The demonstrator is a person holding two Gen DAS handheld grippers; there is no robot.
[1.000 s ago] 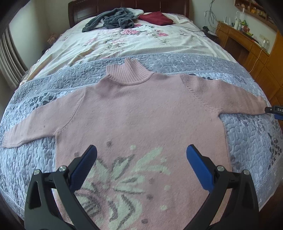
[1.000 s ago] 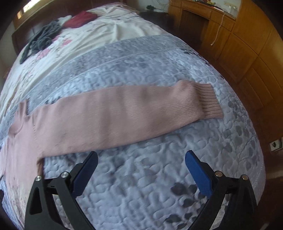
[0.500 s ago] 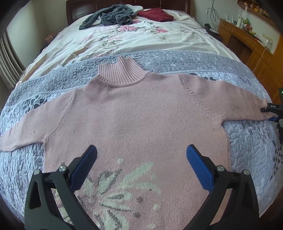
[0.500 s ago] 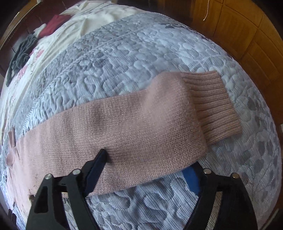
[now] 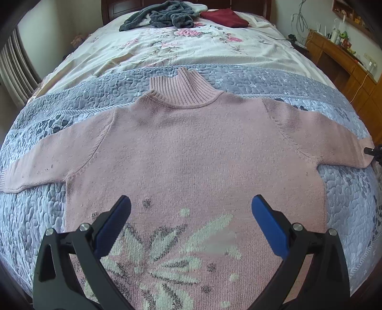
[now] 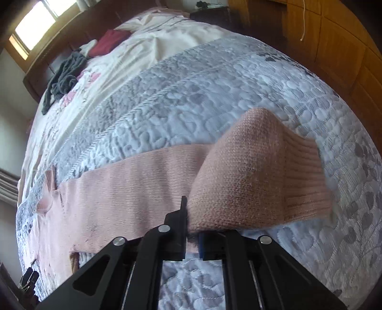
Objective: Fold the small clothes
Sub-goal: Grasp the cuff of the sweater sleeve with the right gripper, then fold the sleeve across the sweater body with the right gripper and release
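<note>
A pink knit sweater [image 5: 191, 152] with a ribbed turtleneck and a pale flower pattern lies spread flat, front up, on the grey quilted bedspread [image 5: 35, 214]. My left gripper [image 5: 191, 212] hovers open over the sweater's lower body, with nothing between its blue pads. In the right wrist view my right gripper [image 6: 192, 229] is shut on the near edge of the sweater's right sleeve [image 6: 250, 181], close to the ribbed cuff [image 6: 308, 186]. The sleeve end bunches up and lifts off the quilt. The right gripper's tip [image 5: 372, 151] shows at the sleeve end in the left wrist view.
A grey garment [image 5: 164, 16] and a dark red one [image 5: 224, 18] lie at the head of the bed on a floral sheet [image 5: 179, 47]. Wooden cabinets [image 6: 334, 47] stand along the bed's right side. A radiator [image 5: 14, 69] is at the left.
My right gripper moved down onto the right sleeve near the cuff and shut on it, lifting the sleeve end. The left gripper drifted slightly forward over the sweater and stayed open.
</note>
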